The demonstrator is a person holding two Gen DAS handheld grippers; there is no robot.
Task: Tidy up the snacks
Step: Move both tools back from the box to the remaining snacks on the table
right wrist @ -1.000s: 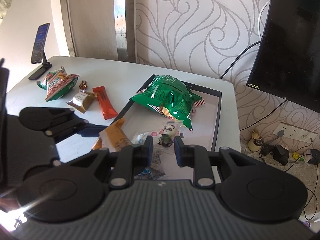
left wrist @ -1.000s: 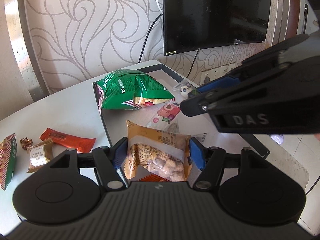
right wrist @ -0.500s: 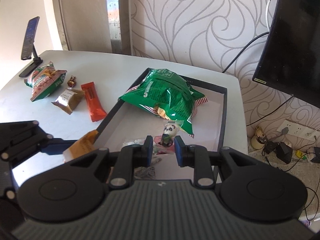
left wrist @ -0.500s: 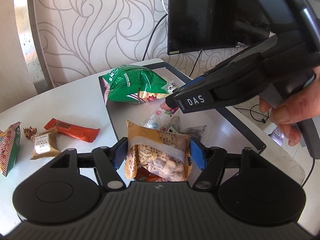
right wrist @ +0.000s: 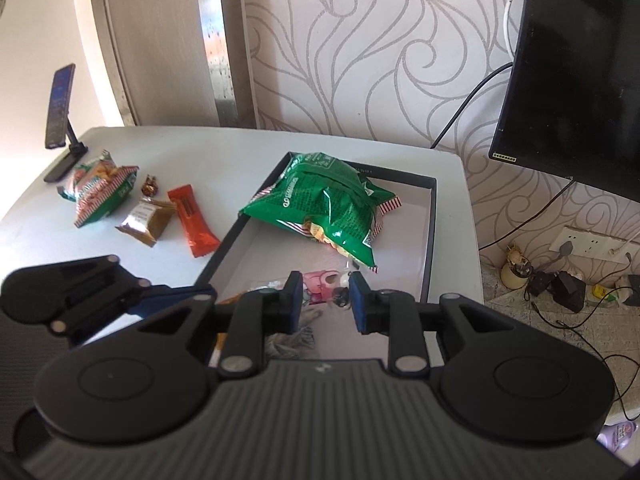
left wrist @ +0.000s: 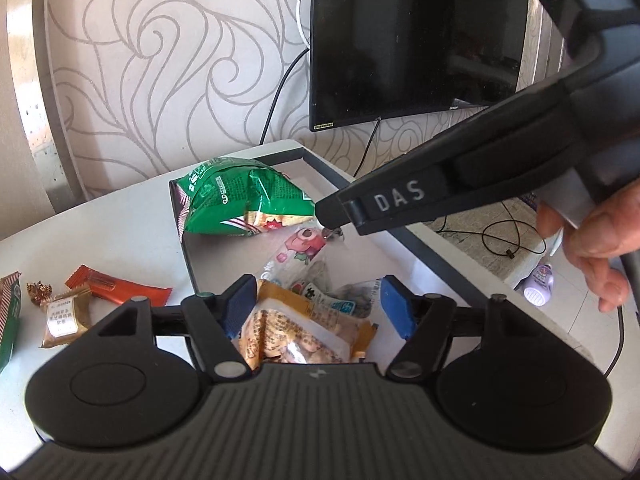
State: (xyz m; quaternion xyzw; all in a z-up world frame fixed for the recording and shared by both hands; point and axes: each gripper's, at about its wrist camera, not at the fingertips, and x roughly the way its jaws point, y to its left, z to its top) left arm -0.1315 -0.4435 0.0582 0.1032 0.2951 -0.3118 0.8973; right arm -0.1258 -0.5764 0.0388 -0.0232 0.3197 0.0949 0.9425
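A dark-rimmed tray [left wrist: 185, 248] [right wrist: 429, 240] holds a green chip bag [left wrist: 240, 200] [right wrist: 324, 204], a pink packet [left wrist: 300, 246] [right wrist: 320, 280] and several small wrappers. An orange-yellow snack bag [left wrist: 304, 332] lies at the tray's near end between the pads of my left gripper [left wrist: 318, 306]. Its jaws are opening, and the right pad stands apart from the bag. My right gripper [right wrist: 326, 298] [left wrist: 332, 216] hovers over the tray just in front of the green bag, shut on a small panda-wrapped snack [right wrist: 340, 292] [left wrist: 332, 234] that hangs from its tips.
Left of the tray on the white table lie a red bar [left wrist: 120, 286] [right wrist: 194, 226], a gold packet [left wrist: 64, 316] [right wrist: 146, 220], a small candy [right wrist: 151, 189] and a green-red bag [right wrist: 96, 192]. A phone on a stand [right wrist: 60, 108] is at the far left. A dark screen [left wrist: 412, 40] hangs behind.
My left jaws have widened and the orange-yellow bag has settled lower into the tray. The right gripper has shifted toward the green bag, still carrying the panda snack.
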